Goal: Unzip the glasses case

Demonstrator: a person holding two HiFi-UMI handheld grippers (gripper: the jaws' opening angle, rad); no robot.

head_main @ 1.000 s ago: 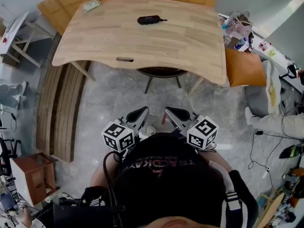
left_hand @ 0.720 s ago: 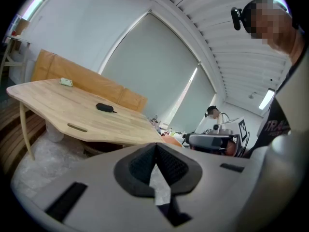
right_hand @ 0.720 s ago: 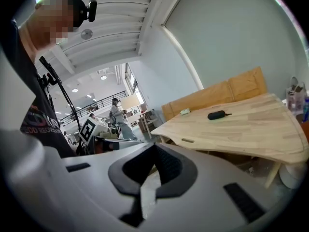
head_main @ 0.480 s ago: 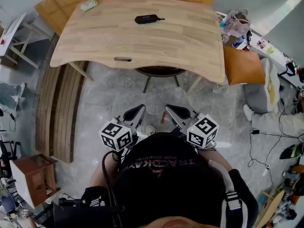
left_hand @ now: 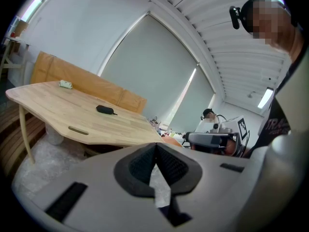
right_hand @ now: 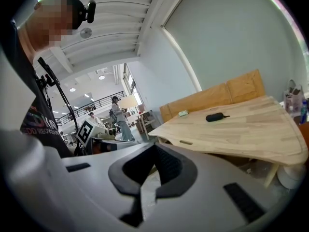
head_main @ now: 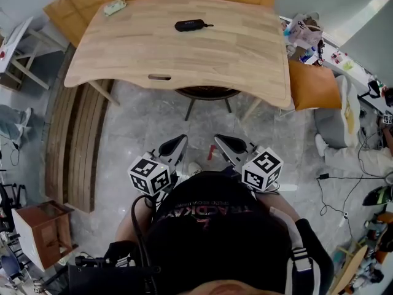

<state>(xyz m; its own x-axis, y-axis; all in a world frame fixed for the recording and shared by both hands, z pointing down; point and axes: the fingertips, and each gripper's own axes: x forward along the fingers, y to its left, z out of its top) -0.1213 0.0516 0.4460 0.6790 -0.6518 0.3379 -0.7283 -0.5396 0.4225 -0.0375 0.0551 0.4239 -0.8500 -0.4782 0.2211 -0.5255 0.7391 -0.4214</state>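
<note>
The black glasses case (head_main: 191, 25) lies zipped on the far half of the wooden table (head_main: 123, 54), its pull tab pointing right. It also shows small in the left gripper view as the glasses case (left_hand: 104, 110) and in the right gripper view as the glasses case (right_hand: 215, 116). My left gripper (head_main: 180, 141) and right gripper (head_main: 219, 142) are held close to my chest, well short of the table, over the floor. Both are shut with nothing between the jaws.
A small green-and-white packet (head_main: 115, 7) lies at the table's far left corner. A stool (head_main: 209, 94) stands under the near edge. An orange cushion (head_main: 314, 86) and clutter sit to the right, wooden slats (head_main: 77, 146) to the left. Cables (head_main: 344, 183) trail on the floor.
The head view has shifted slightly, so the table and case sit a little higher in the picture. Both grippers have stayed in place and shut.
</note>
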